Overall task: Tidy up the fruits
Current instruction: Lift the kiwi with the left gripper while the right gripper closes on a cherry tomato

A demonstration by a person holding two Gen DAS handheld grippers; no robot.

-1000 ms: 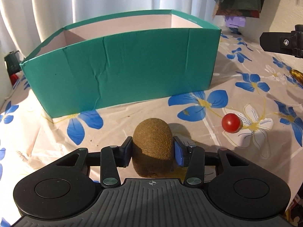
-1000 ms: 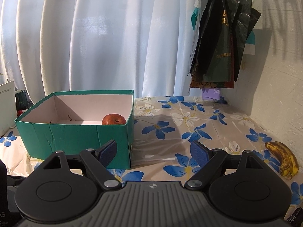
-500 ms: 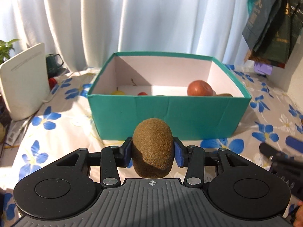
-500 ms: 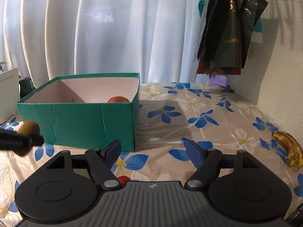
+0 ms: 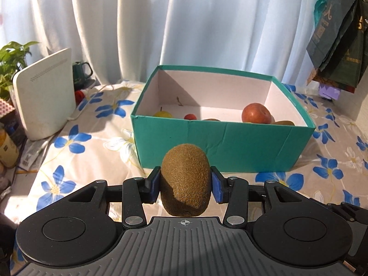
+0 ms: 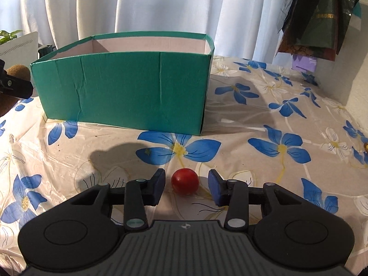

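The kiwi (image 5: 185, 179) sits clamped between the blue pads of the left gripper (image 5: 185, 185), held in the air in front of the teal box (image 5: 220, 147) and just below its near wall. The open box stands on the tabletop (image 5: 96, 138), which is covered with a cloth of blue and white flowers. Inside it lie a red apple (image 5: 255, 113), a small red tomato (image 5: 190, 116), a yellow fruit (image 5: 162, 114) and another kiwi (image 5: 284, 123) by the right wall.

A cherry tomato (image 6: 185, 180) rests on the cloth on the near side of the box, between the fingers of the right gripper (image 6: 186, 186). Those fingers are closing around it, yet a gap shows on each side, so the pads do not press on it.

A white router (image 5: 44, 94) stands to the left of the box, with white curtains (image 5: 184, 23) behind.
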